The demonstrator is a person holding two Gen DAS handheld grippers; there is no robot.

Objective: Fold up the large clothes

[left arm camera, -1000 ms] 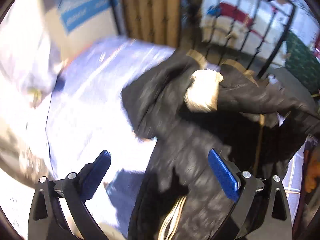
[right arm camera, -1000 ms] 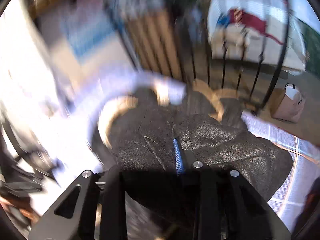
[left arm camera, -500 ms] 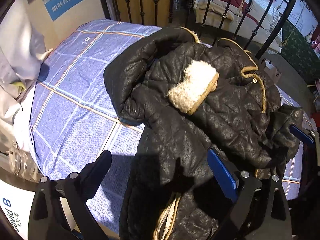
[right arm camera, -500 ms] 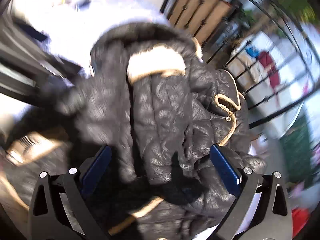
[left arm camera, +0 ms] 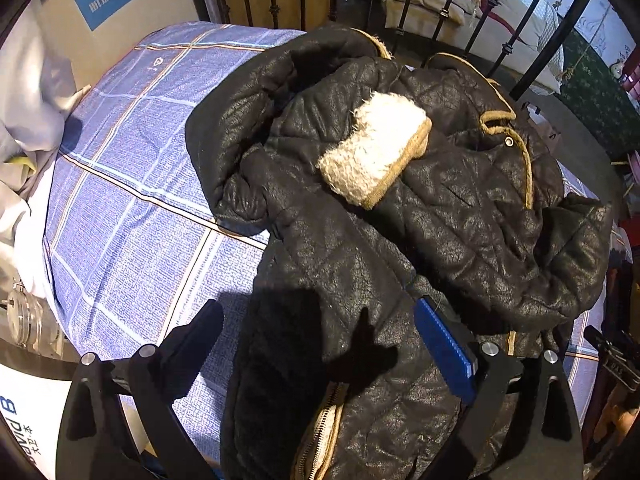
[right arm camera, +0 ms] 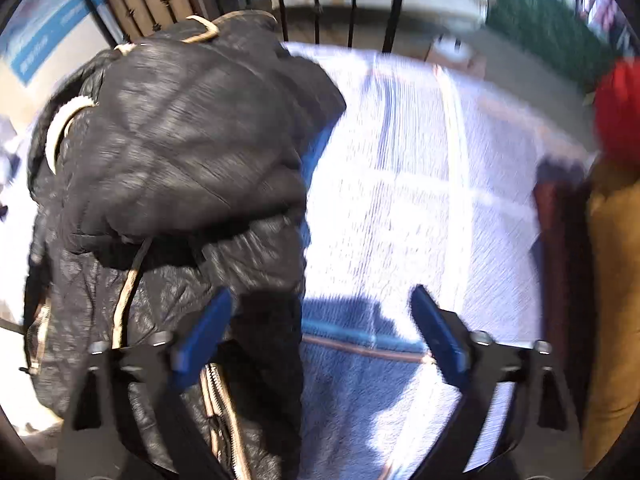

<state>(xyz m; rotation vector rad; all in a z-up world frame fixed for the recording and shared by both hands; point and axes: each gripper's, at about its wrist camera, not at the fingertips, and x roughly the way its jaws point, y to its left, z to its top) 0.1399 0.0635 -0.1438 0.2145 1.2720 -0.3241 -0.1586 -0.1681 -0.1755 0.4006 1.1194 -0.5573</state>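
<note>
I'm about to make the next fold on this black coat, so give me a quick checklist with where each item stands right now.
1. Black quilted coat lies on the checked bedsheet: ok.
2. Fleece-cuffed sleeve folded across the coat's body: ok.
3. Left tool open, nothing pinched: ok.
4. Right tool free of the coat: jaws closing, with the coat's edge between them but not pressed; cannot tell.
5. Coat flat and smooth: not ok, bunched at its right side.
6. Zipper closed: cannot tell.
</note>
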